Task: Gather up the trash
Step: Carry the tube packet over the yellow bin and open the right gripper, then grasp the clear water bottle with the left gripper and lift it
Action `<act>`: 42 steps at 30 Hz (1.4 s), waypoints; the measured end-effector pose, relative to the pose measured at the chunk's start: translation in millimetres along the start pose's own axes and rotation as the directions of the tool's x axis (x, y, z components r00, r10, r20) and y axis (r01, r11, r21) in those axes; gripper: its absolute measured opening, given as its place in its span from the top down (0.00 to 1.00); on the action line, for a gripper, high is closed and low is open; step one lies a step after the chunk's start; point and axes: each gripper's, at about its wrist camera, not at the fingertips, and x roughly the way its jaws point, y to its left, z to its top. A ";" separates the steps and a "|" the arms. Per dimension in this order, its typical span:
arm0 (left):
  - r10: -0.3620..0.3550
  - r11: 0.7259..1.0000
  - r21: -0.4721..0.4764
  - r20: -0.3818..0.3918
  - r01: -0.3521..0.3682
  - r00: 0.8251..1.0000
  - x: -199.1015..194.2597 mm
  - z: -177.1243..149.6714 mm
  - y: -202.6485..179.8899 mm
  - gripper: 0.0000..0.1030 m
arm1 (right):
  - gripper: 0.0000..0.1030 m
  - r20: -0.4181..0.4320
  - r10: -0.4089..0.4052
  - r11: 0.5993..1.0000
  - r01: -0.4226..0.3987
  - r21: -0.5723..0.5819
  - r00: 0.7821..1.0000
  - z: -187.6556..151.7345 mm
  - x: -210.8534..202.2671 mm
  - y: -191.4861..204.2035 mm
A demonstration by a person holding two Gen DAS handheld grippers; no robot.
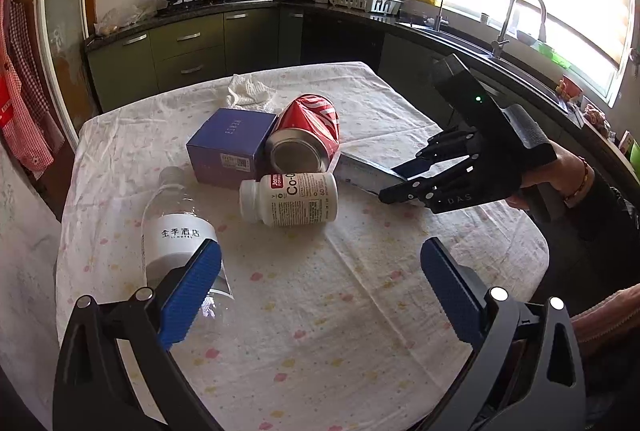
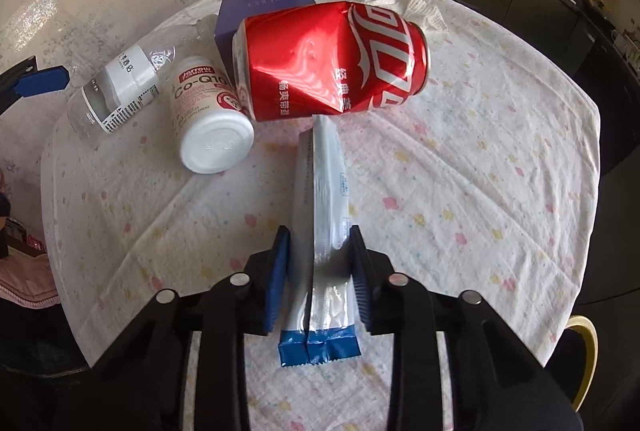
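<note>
Left gripper, left wrist view: jaws spread wide, nothing between them, hovering over the tablecloth; its left pad sits in front of the clear water bottle. Right gripper meets a silver-blue wrapper near the crushed red can.

Right wrist view: right gripper narrowed around the wrapper; pads appear to press both its sides. White pill bottle lies to its left.

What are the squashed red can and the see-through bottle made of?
The red can looks like thin, shiny painted metal: it is dented with sharp creases and glints in the light. The bottle seems to be clear, glossy plastic with a white paper-like label; the tablecloth shows through it.
</note>
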 end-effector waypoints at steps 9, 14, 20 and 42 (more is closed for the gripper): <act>0.000 1.000 0.009 -0.002 0.000 1.000 1.5 -0.2 -6.2 0.05 | 0.76 0.099 0.005 0.992 -0.017 0.124 0.995 -40.3 -32.8 7.5; -0.010 1.000 0.015 -0.006 0.010 1.000 4.7 -0.4 -8.9 0.05 | 0.76 0.168 -0.060 0.972 0.019 0.236 0.984 -67.1 -66.7 -6.6; -0.022 0.999 0.025 -0.018 0.022 1.000 11.6 -0.9 -15.9 0.05 | 0.75 0.121 -0.264 0.853 0.173 0.492 0.957 -121.3 -93.5 -87.5; -0.014 0.999 0.046 -0.053 0.017 0.999 27.6 0.6 -25.1 0.05 | 0.54 -0.081 -0.518 0.547 0.403 0.734 0.851 -195.4 -80.8 -177.7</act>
